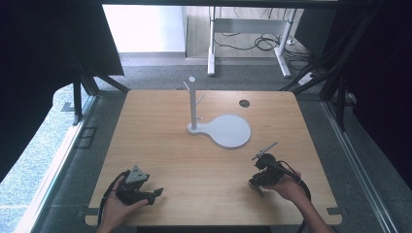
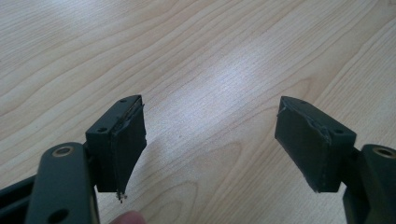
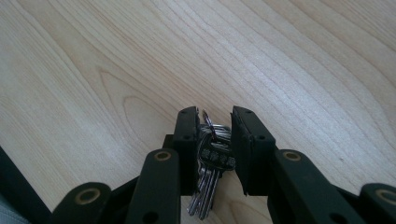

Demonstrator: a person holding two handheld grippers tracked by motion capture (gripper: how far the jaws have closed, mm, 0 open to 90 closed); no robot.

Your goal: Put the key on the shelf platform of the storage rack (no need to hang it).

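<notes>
Where the right gripper meets the wooden table, its two black jaws stand narrow around a bunch of keys. The keys hang between the pads, ring uppermost in the right gripper view, blades pointing down toward the bottom edge. The left-hand pad touches the bunch; whether the other pad presses on it cannot be told. A dark key head carries a line of pale lettering, too small and blurred to read.

From the high view, this gripper lies low over the near right part of the table, held in the person's right hand, whose forearm comes in from the bottom edge. A thin grey rod sticks up and away from its top.

Over at the near left, the left gripper rests low on the table in the left hand, a grey three-cornered plate on its top and its jaws pointing to the right. Its own view shows the jaws wide apart over bare wood grain, nothing between them, with a fingertip at the bottom edge.

Farther off, near the middle of the table, stands a white stand with a slim upright post, short pegs and a round flat base.
</notes>
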